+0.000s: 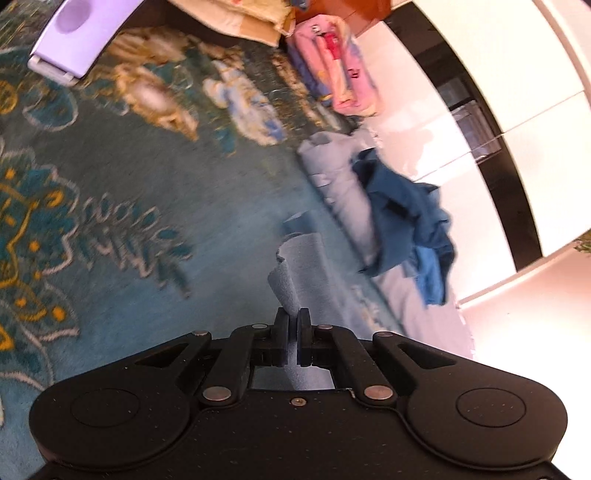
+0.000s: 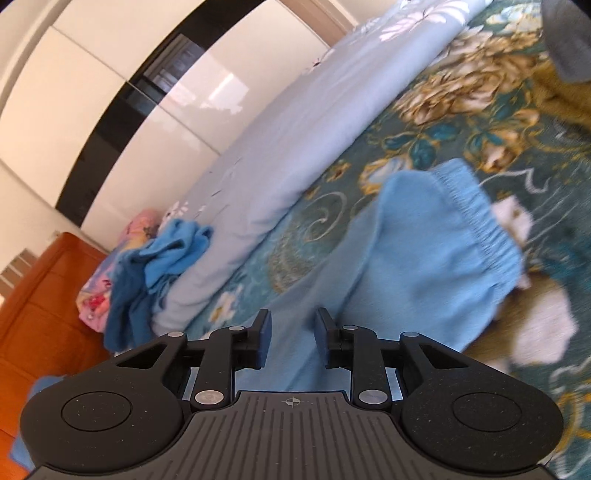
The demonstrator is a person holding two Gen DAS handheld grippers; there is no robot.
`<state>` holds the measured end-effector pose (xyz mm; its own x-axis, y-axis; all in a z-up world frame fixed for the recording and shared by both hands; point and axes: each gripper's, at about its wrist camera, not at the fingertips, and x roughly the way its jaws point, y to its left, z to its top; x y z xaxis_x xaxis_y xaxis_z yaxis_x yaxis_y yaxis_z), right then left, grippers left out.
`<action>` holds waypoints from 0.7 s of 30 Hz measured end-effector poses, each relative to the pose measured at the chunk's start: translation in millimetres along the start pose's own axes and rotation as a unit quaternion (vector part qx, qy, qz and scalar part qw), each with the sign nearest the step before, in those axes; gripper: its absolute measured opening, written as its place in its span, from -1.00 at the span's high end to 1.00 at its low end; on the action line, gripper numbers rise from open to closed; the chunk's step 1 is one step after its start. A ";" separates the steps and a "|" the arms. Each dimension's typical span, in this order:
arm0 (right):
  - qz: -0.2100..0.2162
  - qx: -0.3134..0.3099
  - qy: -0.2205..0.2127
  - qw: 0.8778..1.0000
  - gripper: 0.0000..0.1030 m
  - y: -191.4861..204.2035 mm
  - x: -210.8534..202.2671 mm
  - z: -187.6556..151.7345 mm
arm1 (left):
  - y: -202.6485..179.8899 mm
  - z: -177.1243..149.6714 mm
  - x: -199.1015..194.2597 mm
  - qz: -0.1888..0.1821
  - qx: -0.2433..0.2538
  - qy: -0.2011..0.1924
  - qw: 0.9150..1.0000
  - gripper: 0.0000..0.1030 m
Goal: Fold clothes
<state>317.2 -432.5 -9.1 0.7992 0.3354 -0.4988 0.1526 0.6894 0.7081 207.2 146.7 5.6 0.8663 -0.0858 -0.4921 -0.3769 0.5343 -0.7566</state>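
Here, the left gripper [image 1: 293, 325] pinches a fold of pale grey-blue cloth [image 1: 303, 266] at lower centre; the right gripper [image 2: 293, 338] hangs spread over light-blue fleece trousers [image 2: 424, 254] on the teal floral carpet [image 2: 480, 122]. No containers are visible.

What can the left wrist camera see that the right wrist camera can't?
Only the left wrist view shows the lilac plastic thing and the left gripper, shut on a pale cloth. Only the right wrist view shows the light blue garment with a stretchy band and the right gripper, jaws apart above it. Both show the flowered carpet, the pile of blue clothes and the pink bundle.
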 end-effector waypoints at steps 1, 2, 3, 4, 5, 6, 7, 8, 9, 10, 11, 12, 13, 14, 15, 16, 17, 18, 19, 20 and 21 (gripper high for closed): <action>-0.001 -0.002 0.007 1.000 0.56 2.8 3.2 -0.7 | -3.6 1.8 -1.7 -0.006 0.005 -0.002 1.000 1.00; -0.005 -0.003 0.014 1.000 0.55 5.5 6.8 -1.4 | -7.0 2.7 -2.0 -0.010 0.008 -0.003 1.000 1.00; -0.014 -0.003 0.021 1.000 0.55 7.3 11.3 -2.2 | -9.5 3.4 -2.4 -0.014 0.008 -0.004 1.000 1.00; -0.019 0.000 0.026 0.999 0.55 7.8 14.6 -3.5 | -10.5 4.2 -2.5 -0.018 0.008 -0.005 1.000 1.00; -0.019 0.005 0.029 0.999 0.56 7.7 16.7 -4.8 | -10.7 4.4 -2.7 -0.021 0.007 -0.005 1.000 1.00; -0.019 0.010 0.032 0.999 0.56 7.5 18.9 -6.1 | -10.6 4.6 -2.7 -0.022 0.007 -0.004 1.000 1.00; -0.020 0.014 0.033 0.999 0.56 7.2 20.0 -7.1 | -10.5 4.9 -2.5 -0.022 0.007 -0.003 1.000 1.00; -0.021 0.019 0.031 0.999 0.56 6.5 18.5 -7.7 | -9.7 4.9 -2.5 -0.022 0.005 -0.002 1.000 1.00; -0.023 0.024 0.029 0.999 0.56 5.9 17.0 -8.3 | -8.5 5.0 -2.3 -0.022 0.003 0.000 1.000 1.00; -0.025 0.028 0.027 0.999 0.56 5.0 14.3 -8.9 | -7.2 5.2 -2.0 -0.021 0.002 0.001 1.000 1.00; -0.026 0.029 0.022 0.999 0.56 3.6 8.4 -9.4 | -5.8 5.2 -2.1 -0.020 0.000 0.001 1.000 1.00; -0.027 0.030 0.018 0.999 0.56 2.1 2.6 -9.9 | -4.5 5.4 -1.9 -0.019 -0.002 0.001 1.000 1.00; -0.028 0.031 0.015 0.999 0.56 0.5 -2.2 -10.5 | -3.4 5.8 -1.4 -0.019 -0.004 0.001 1.000 1.00; -0.030 0.034 0.017 0.999 0.56 -1.6 -4.4 -11.4 | -2.8 6.1 -0.7 -0.020 -0.006 0.002 1.000 1.00; -0.032 0.036 0.019 0.999 0.56 -3.6 -5.8 -12.4 | -3.2 6.3 0.1 -0.021 -0.006 0.003 1.000 1.00; -0.037 0.038 0.021 0.998 0.56 -5.3 -5.0 -13.5 | -3.9 6.4 0.7 -0.023 -0.007 0.003 1.000 1.00; -0.040 0.042 0.023 0.998 0.56 -7.0 -2.9 -14.6 | -4.8 6.5 0.9 -0.025 -0.006 0.003 1.000 1.00; -0.042 0.046 0.025 0.998 0.56 -8.7 -0.2 -15.6 | -5.8 6.7 0.8 -0.027 -0.005 0.004 1.000 1.00; -0.041 0.053 0.028 0.997 0.56 -10.5 3.9 -16.2 | -6.2 7.2 0.7 -0.028 -0.004 0.005 1.000 1.00; -0.038 0.059 0.031 0.997 0.56 -11.8 8.1 -16.7 | -5.9 7.7 0.4 -0.027 -0.005 0.006 1.000 1.00; -0.035 0.063 0.031 0.997 0.56 -11.8 12.6 -16.9 | -4.9 7.8 0.0 -0.026 -0.007 0.007 1.000 1.00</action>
<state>315.6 -425.5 -32.2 0.7476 0.3308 -0.5759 0.2816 0.6274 0.7260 211.6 150.7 12.7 0.8804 -0.1246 -0.4576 -0.3360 0.5170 -0.7873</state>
